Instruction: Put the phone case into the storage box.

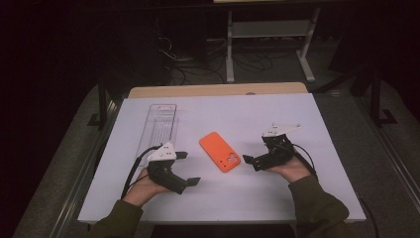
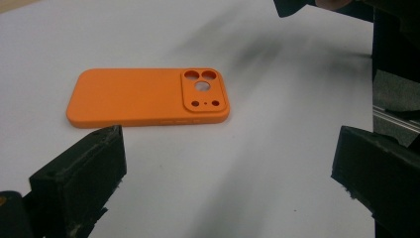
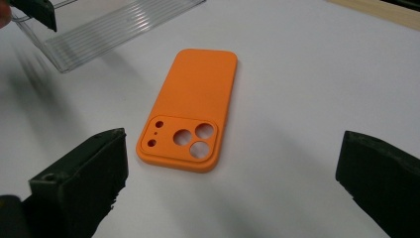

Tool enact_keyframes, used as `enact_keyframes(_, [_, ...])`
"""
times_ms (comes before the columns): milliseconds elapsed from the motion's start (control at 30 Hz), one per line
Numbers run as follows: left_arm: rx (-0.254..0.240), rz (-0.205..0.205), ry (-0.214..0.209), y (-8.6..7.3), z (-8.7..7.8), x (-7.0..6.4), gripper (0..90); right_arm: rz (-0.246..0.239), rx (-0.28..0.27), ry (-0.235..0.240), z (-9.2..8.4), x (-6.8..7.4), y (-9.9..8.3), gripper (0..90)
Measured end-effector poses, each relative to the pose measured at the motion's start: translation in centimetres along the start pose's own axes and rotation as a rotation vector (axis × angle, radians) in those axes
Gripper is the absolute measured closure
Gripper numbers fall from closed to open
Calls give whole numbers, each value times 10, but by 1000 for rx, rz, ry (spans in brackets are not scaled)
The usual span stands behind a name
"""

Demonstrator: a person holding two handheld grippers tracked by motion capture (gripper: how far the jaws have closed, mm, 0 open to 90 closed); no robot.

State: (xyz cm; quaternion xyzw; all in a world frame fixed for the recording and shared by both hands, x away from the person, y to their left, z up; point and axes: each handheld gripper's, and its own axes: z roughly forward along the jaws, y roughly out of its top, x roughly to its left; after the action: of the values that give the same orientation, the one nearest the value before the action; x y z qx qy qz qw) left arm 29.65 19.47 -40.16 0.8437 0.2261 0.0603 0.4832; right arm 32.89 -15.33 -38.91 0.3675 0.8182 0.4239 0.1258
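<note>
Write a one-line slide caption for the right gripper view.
Open right gripper faces an orange phone case lying flat on the white table, clear tray behind.

A clear ribbed plastic tray (image 1: 161, 124) lies lengthwise at centre-left of the high view on the white-topped desk (image 1: 277, 198). A white-framed metal stand (image 1: 270, 29) and tangled black cables (image 1: 198, 62) occupy the dark floor at upper centre.

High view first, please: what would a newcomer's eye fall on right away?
The bright orange phone case lies flat, back up, at the middle of the white table. An open left hand-held gripper and right hand-held gripper flank it without touching. A clear plastic tray lies farther off on the left.
</note>
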Motion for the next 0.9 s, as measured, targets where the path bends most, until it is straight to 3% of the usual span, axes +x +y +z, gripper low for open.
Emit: enact_keyframes(900, [6,13,-2,-1,3,-2,0,25,32,-1,29,7,24,0])
